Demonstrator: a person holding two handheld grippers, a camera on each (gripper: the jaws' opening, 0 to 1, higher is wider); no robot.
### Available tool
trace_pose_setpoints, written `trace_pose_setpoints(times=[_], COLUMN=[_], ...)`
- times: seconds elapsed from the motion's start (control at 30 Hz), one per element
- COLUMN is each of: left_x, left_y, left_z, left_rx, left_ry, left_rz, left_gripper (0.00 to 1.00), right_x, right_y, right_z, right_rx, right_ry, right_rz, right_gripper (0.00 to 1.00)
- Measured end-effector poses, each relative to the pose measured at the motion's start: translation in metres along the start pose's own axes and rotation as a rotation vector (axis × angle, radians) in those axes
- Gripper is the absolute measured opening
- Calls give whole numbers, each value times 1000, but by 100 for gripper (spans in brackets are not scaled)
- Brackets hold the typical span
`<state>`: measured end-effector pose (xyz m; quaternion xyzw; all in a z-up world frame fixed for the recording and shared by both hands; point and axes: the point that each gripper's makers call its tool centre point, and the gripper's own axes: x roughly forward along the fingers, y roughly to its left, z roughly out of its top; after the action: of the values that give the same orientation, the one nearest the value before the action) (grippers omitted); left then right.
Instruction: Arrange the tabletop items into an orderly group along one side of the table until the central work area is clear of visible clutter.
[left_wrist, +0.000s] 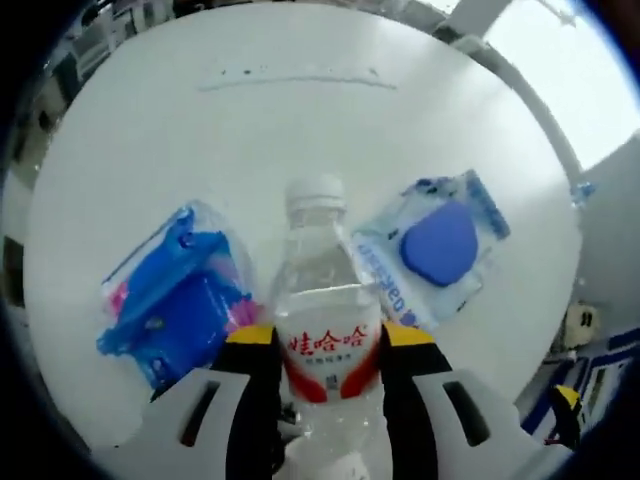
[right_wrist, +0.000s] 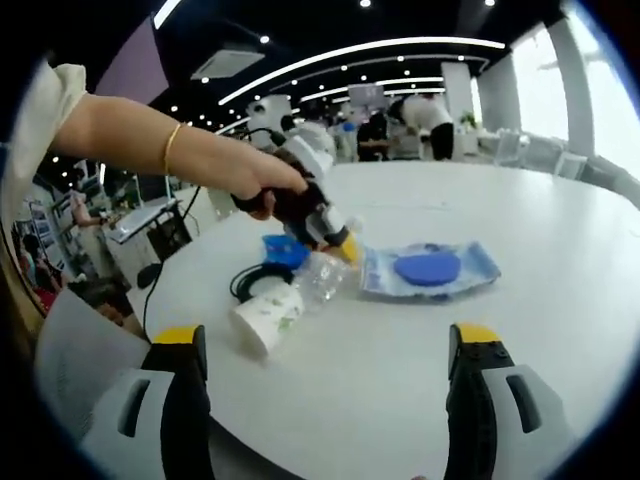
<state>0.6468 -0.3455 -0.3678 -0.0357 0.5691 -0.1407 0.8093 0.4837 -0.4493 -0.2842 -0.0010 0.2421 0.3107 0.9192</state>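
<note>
Jaws of my left gripper (left_wrist: 328, 375) were closed around the clear water bottle (left_wrist: 322, 300), one on each side of its red label, low on the body where the plastic is widest. I judged this grip sensible: it keeps the white cap pointing away from me and lets the bottle be slid or lifted without tipping. Just beyond the left jaw lay the blue packet (left_wrist: 175, 300); beyond the right jaw, angled away, lay the wipes pack (left_wrist: 435, 250) with its blue oval lid. Both rested flat on the white table (left_wrist: 300, 130), touching or nearly touching the bottle.

Jaws of my right gripper (right_wrist: 328, 375) stood spread wide with nothing between them, held back from the cluster, presumably waiting for the next item. Ahead of them, nearest, a paper cup (right_wrist: 266, 312) lay on its side; behind it a black cable (right_wrist: 246, 280) coiled. Farther on, the other gripper was down on the bottle beside the wipes pack.
</note>
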Motion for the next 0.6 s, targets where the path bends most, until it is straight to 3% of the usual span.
trace_pose_setpoints(times=[0.17, 0.27, 0.37, 0.6], left_x=[-13, -21, -28, -37], left_y=[-2, -9, -3, 0], left_z=[-1, 7, 2, -1], left_rx=[11, 34, -18, 12], left_ry=[-21, -132, -164, -314], left_rz=[-18, -83, -76, -89], left_gripper=[35, 35, 35, 35], right_x=[0, 0, 1, 1], right_y=[3, 2, 2, 4], right_z=[-2, -3, -4, -4], right_rx=[-10, -22, -34, -55], right_ry=[8, 16, 21, 23], right_rz=[8, 4, 1, 5], right_gripper=[99, 99, 99, 99])
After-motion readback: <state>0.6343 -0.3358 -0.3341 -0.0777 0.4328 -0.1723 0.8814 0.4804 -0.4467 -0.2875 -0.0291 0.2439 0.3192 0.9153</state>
